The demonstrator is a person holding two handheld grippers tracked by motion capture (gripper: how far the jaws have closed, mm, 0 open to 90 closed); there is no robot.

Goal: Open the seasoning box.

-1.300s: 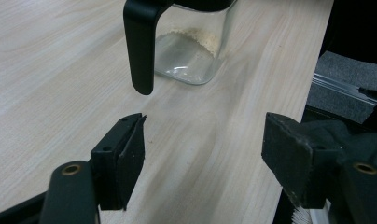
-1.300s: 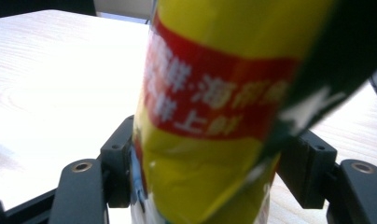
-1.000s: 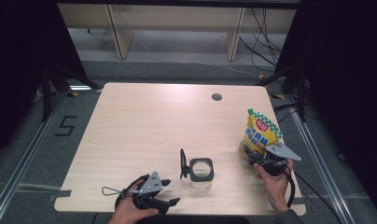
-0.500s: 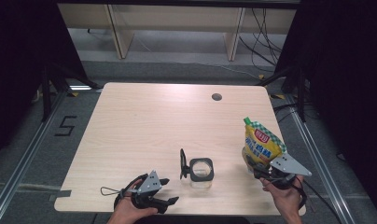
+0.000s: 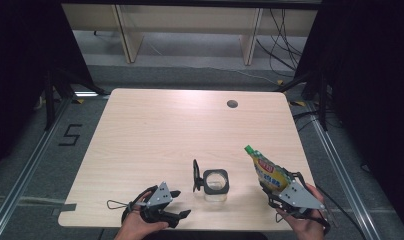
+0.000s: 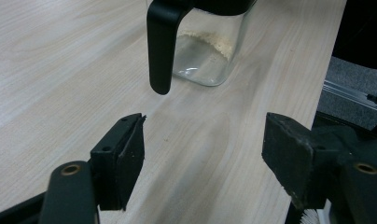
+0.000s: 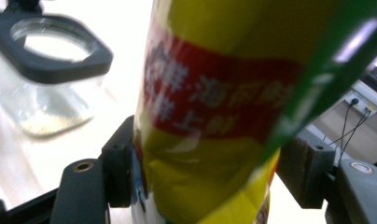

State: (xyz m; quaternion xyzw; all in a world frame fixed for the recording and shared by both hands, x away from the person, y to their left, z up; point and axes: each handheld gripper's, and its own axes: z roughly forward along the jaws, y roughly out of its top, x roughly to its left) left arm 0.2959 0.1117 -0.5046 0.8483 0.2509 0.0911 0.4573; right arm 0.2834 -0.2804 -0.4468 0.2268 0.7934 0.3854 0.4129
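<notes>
My right gripper (image 5: 281, 192) clamps the yellow pouch (image 5: 268, 171), tilted above the table (image 5: 155, 130) near its front right corner, beside the glass jar (image 5: 215, 184) at the front edge, while my left gripper (image 5: 179, 204) rests open, empty.

The worktop (image 5: 155, 135) is a light wood-grain panel with rounded corners and a round cable port (image 5: 232, 104) near its far right corner. It stands on grey carpet flooring (image 5: 190, 75). A wooden shelving unit (image 5: 190, 22) stands beyond it. Floor tape forming the digit 5 (image 5: 71, 135) lies left of the worktop. Cables (image 5: 277, 35) trail across the floor at the far right.
</notes>
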